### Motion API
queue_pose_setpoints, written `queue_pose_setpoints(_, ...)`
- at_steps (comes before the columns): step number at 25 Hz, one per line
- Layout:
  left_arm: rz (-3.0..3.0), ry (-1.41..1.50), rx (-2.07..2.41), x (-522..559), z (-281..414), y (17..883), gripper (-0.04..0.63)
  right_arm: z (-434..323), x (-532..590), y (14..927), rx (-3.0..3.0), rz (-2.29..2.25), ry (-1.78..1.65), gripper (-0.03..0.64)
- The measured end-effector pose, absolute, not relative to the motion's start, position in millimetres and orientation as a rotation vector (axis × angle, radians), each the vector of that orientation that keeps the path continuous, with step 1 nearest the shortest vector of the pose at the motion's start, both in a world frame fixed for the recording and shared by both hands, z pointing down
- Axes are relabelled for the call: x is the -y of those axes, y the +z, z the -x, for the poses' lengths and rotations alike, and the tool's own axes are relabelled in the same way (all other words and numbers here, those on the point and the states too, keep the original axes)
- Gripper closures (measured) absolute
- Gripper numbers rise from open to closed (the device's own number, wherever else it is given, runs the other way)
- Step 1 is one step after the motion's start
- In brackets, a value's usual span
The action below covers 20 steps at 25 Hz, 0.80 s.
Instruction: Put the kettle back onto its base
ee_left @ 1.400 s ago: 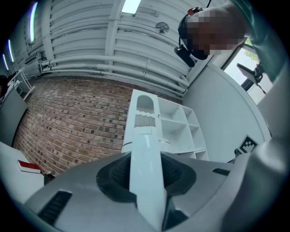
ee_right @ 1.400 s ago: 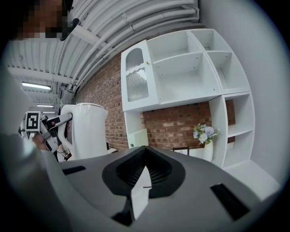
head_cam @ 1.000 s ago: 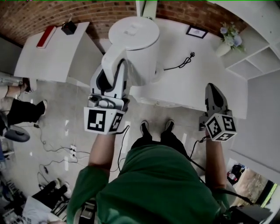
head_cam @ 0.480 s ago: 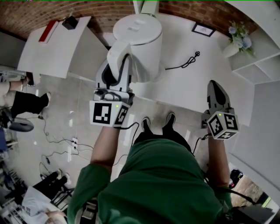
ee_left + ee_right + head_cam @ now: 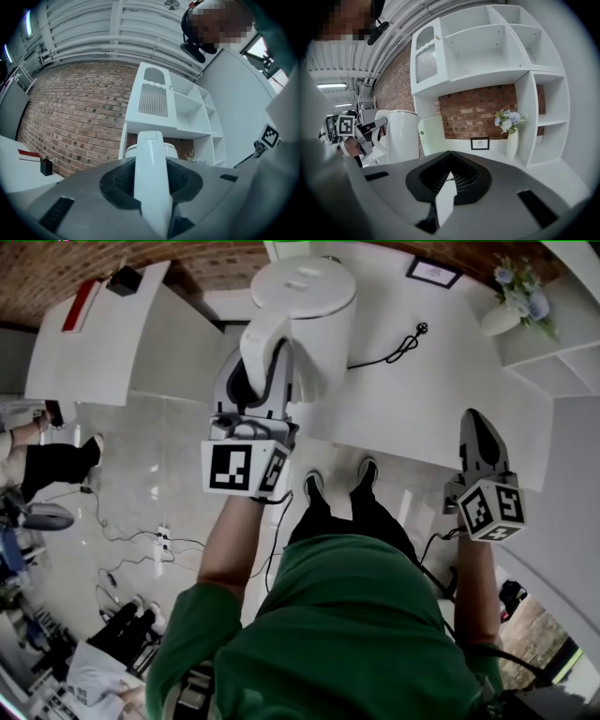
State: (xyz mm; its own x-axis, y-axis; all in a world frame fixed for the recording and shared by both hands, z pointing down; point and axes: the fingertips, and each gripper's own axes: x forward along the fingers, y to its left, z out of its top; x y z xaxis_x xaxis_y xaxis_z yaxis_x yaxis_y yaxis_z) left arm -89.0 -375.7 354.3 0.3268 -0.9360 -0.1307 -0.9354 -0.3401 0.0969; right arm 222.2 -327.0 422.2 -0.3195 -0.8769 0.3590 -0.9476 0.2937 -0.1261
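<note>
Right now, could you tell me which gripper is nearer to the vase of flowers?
Right. The right gripper hovers at the counter's front edge, facing the vase; the left gripper holds the kettle handle, farther away on the left.

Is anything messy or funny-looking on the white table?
Only one thing: a black cord lies loose across the white table, its plug in no socket. Nothing looks spilled or broken.

Kettle (image 5: 314, 306) at the counter's (image 5: 441, 418) left end, cord (image 5: 389, 357) to its right, frame (image 5: 438, 273) and vase (image 5: 502, 320) farther back.
</note>
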Motion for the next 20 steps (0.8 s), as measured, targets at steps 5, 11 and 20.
queue_pose_setpoints(5, -2.577, -0.186, 1.778, 391, 73, 382, 0.465, -228, 325, 442, 2.305, -1.67, 0.513, 0.595)
queue_pose_setpoints(11, -2.563, -0.141, 1.764, 409, 63, 407, 0.465, -221, 325, 453, 2.298, -1.643, 0.54, 0.595)
queue_pose_setpoints(20, -2.561, -0.08, 1.75, 420, 56, 430, 0.465, -224, 319, 462, 2.268, -1.661, 0.576, 0.595)
